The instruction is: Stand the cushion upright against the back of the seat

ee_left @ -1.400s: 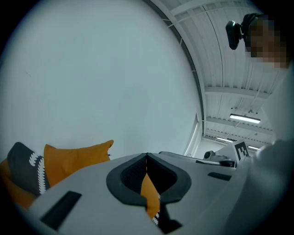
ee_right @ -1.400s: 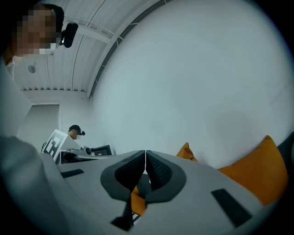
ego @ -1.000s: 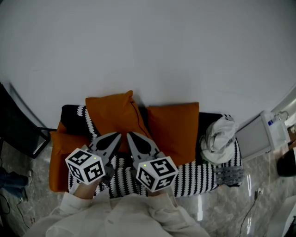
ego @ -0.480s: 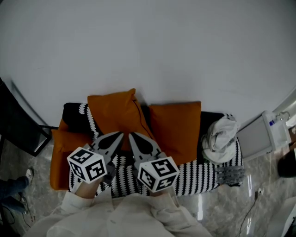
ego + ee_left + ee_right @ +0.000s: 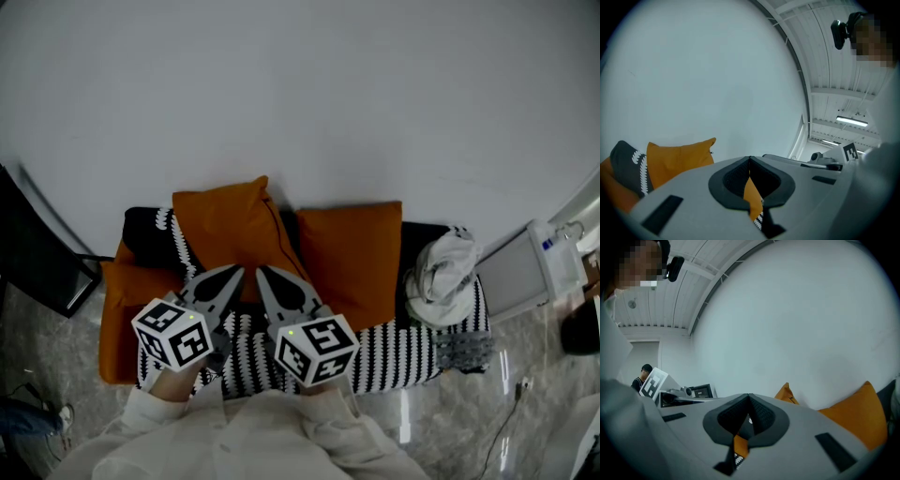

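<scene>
Your left gripper (image 5: 238, 272) and right gripper (image 5: 263, 273) are both closed, jaw tips pressed together with nothing clamped between them. They sit side by side over the middle of the striped seat (image 5: 412, 352), angled in so that their tips nearly meet, and they point roughly level toward its back. Your pale sleeves (image 5: 272, 441) fill the space in front of the seat.

An orange cushion (image 5: 225, 230) stands on edge at the back of the seat, left of centre, against the white wall (image 5: 300, 94). Its broad face is turned toward you. Its long axis runs up the wall with a slight tilt, and one corner peaks at the upper right. Both gripper tips lie over its lower edge in the head view; whether they touch it cannot be told.

A second cushion (image 5: 352, 258), also orange, stands against the back of the seat just right of the first, their edges meeting. A third cushion (image 5: 117, 319) of the same colour lies flatter at the seat's left end. A white crumpled bundle (image 5: 445, 272) rests on the seat's right end. Past that end stands a white box-like unit (image 5: 525, 272). A dark chair frame (image 5: 42, 267) stands off the seat's left end, on the pale marbled floor (image 5: 525, 422).
</scene>
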The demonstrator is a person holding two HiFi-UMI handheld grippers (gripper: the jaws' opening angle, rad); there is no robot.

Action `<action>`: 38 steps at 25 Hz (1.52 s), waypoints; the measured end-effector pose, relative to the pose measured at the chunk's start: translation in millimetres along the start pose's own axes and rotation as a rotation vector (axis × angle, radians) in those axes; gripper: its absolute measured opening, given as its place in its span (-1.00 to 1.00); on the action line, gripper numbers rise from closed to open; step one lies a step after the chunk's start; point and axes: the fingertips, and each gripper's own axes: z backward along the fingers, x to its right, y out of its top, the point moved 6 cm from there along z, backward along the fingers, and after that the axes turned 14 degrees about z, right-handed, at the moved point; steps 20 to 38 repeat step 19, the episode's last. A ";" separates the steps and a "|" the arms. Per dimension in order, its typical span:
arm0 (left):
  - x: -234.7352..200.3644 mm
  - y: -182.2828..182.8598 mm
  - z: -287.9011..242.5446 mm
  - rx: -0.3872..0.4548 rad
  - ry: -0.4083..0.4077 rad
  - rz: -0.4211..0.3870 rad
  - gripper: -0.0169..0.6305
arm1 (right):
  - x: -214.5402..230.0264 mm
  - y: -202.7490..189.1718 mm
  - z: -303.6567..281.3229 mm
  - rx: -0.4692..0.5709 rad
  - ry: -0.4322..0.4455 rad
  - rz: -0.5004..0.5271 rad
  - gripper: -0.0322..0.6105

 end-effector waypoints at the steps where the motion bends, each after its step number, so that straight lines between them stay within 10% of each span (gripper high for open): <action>1: 0.4 -0.7 0.4 -0.001 0.000 0.000 -0.92 | -0.8 0.1 0.3 0.000 0.001 0.001 -0.86; 38: 0.6 -0.9 -1.7 -0.013 0.000 -0.012 -0.92 | 1.4 -0.8 0.5 -0.002 -0.020 0.012 -0.86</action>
